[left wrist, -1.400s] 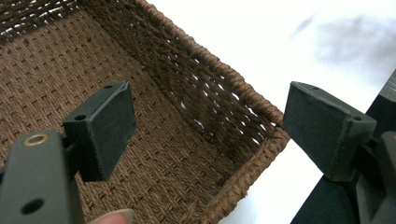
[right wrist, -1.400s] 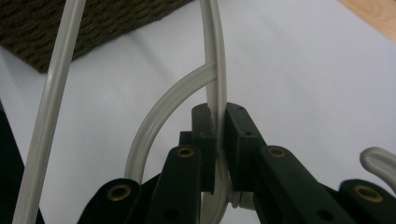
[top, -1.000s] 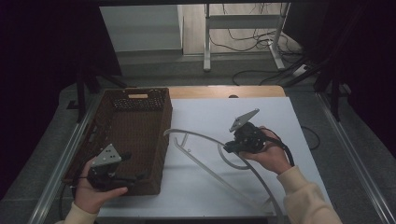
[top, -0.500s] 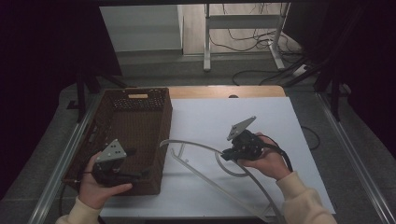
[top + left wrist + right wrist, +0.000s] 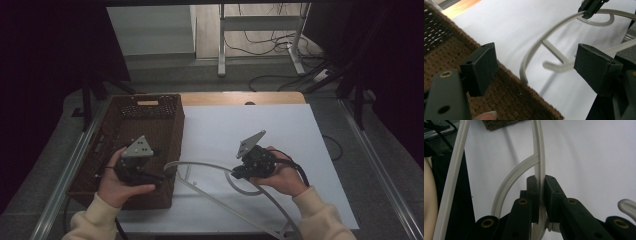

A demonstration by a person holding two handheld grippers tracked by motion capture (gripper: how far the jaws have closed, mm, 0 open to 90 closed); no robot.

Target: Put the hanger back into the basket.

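Observation:
A pale grey plastic clothes hanger [image 5: 210, 165] lies low over the white sheet [image 5: 260, 125]. Its curved arm reaches left to the wicker basket's [image 5: 145, 107] right rim. My right gripper [image 5: 236, 175] is shut on the hanger near its hook; in the right gripper view the pads [image 5: 540, 187] pinch the thin bar of the hanger [image 5: 537, 145]. My left gripper [image 5: 161, 176] hovers open over the basket's near right corner. In the left gripper view, the hanger's arm end [image 5: 534, 50] sits between the wide-apart jaws of the left gripper [image 5: 536, 65], touching neither. The right gripper [image 5: 589, 8] shows beyond.
The brown basket [image 5: 454, 42] stands along the table's left side, next to a metal rail [image 5: 75, 165]. Behind the table are a frame's legs [image 5: 222, 45] and floor cables [image 5: 280, 50]. A wooden strip [image 5: 240, 98] borders the sheet's far edge.
The left gripper has risen and moved toward the basket's right rim. The right gripper has brought the hanger a little nearer and leftward, so its arm end now reaches the basket.

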